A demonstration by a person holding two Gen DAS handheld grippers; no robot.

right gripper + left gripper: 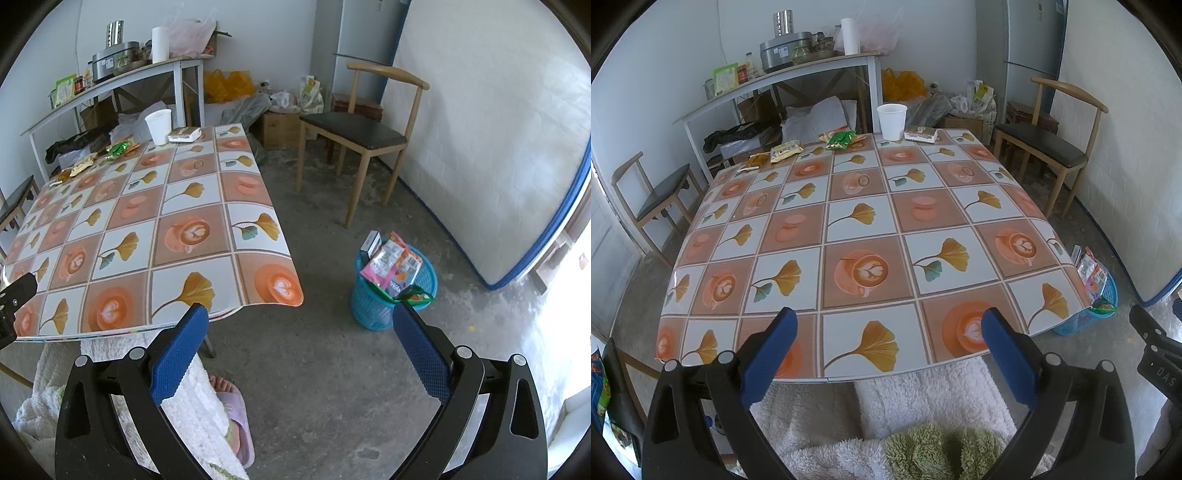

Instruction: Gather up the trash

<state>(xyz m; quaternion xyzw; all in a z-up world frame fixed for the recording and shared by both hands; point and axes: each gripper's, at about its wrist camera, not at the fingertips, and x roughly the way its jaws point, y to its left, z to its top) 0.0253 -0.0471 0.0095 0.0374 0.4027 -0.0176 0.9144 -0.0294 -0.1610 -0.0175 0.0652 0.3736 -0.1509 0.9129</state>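
Trash lies along the far edge of the patterned table point(857, 221): a green wrapper point(841, 139), a yellow wrapper point(785, 151), a small orange wrapper point(757, 160), a white paper cup point(892, 121) and a flat box point(921, 133). My left gripper point(886, 339) is open and empty over the table's near edge. My right gripper point(297, 339) is open and empty above the floor, right of the table point(147, 229). A blue basket point(391, 291) on the floor holds several wrappers, with a green packet point(415, 295) on its rim.
Wooden chairs stand at the right point(1049, 147) and left point(653, 192) of the table. A shelf table point(775, 81) with kitchen items lines the back wall. A mattress point(480, 147) leans against the right wall. A person's fleece-covered legs and slippered foot point(232, 417) are below me.
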